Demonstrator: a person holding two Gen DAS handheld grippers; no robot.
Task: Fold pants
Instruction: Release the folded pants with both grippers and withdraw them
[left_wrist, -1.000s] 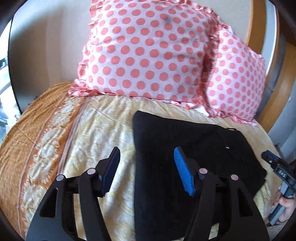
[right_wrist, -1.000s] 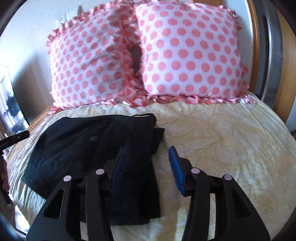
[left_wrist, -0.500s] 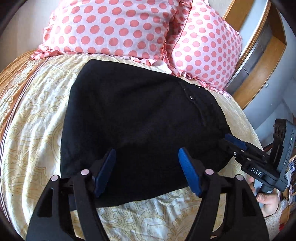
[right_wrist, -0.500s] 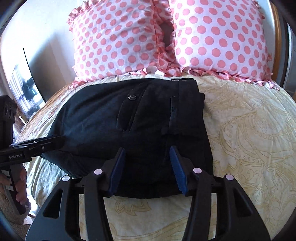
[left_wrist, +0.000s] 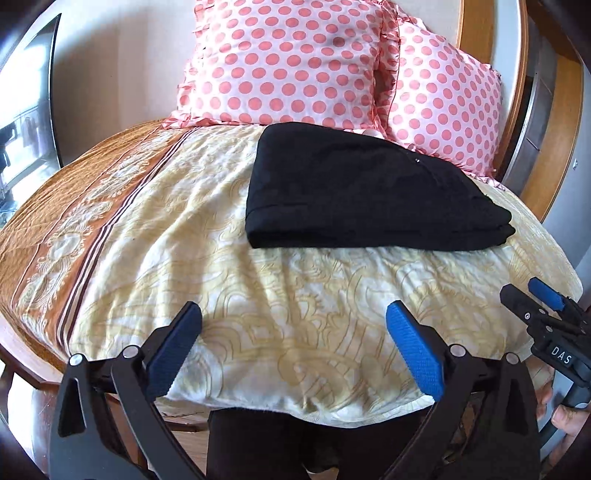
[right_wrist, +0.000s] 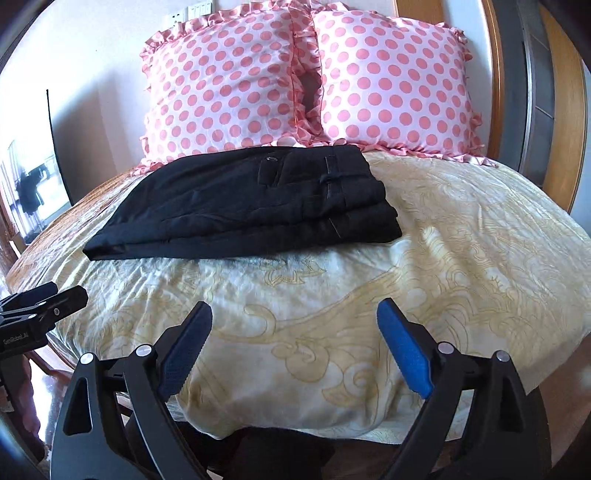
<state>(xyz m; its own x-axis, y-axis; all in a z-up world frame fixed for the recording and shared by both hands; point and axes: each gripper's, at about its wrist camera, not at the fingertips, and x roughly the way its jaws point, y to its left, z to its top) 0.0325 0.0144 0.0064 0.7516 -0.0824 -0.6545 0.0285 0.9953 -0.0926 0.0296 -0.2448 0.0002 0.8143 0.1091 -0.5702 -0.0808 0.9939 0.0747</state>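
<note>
While my left hand-held gripper (left_wrist: 291, 347) and my right hand-held gripper (right_wrist: 293, 347) both gape wide and hold nothing above the near edge of the bed (right_wrist: 461, 236), the folded pants (right_wrist: 251, 199) lie well beyond them, just before the pillows (right_wrist: 306, 77).

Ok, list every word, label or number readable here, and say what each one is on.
"DAS": white letters on the right gripper body, in the left wrist view.
"GenRobot.AI": small and blurred, my best reading, on the left gripper body, in the right wrist view.
Black pants: no readable text.
</note>
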